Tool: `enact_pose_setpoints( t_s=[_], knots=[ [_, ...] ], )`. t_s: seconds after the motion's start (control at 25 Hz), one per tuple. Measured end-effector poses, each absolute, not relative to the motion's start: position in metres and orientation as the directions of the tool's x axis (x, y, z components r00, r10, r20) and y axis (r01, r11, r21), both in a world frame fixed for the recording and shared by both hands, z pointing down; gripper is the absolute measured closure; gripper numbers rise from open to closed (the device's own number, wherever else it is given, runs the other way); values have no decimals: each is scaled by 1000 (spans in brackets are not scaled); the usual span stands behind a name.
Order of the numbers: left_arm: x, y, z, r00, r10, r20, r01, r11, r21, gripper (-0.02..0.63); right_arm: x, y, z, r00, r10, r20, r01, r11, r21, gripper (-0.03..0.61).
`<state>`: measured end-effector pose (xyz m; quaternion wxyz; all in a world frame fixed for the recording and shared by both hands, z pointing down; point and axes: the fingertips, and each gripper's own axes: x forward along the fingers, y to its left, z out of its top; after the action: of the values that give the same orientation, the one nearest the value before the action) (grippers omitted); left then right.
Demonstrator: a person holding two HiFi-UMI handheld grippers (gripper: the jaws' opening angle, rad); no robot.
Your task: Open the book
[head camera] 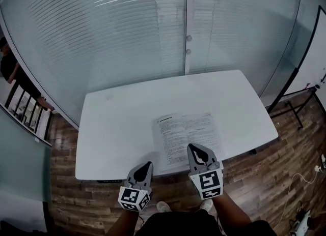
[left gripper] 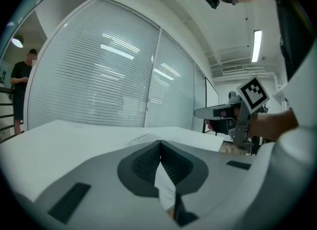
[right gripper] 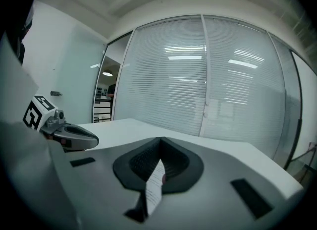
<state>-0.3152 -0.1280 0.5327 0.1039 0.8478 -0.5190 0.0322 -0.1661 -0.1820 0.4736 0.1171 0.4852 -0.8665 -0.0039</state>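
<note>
The book (head camera: 187, 138) lies open and flat on the white table (head camera: 112, 123), near its front edge, printed pages up. My right gripper (head camera: 195, 148) hovers over the book's near right corner with its jaws shut and nothing held. In the right gripper view a strip of printed page (right gripper: 155, 187) shows below the closed jaws. My left gripper (head camera: 146, 165) hangs at the table's front edge, left of the book, jaws shut and empty. The left gripper view shows the book (left gripper: 143, 137) low ahead and the right gripper (left gripper: 200, 113) at the right.
A glass wall with blinds (head camera: 153, 26) runs behind the table. A person (head camera: 10, 69) stands beyond it at the left by a railing. A whiteboard on a stand (head camera: 305, 72) is at the right. Cables (head camera: 305, 179) lie on the wooden floor.
</note>
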Motion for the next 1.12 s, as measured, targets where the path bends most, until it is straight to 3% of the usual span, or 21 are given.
enact_pose_setpoints(
  t_s=[0.52,1.12],
  knots=[
    [-223,-144,503,527,-842,114,-850,-519,88,603,-81,-168,461,-450,-887,108,-882,460,104,577],
    [-203,-144,500,496,-860,118,-868,-492,64,603,-59,-165,464,-462,-882,89,-881,468,71,577]
  ],
)
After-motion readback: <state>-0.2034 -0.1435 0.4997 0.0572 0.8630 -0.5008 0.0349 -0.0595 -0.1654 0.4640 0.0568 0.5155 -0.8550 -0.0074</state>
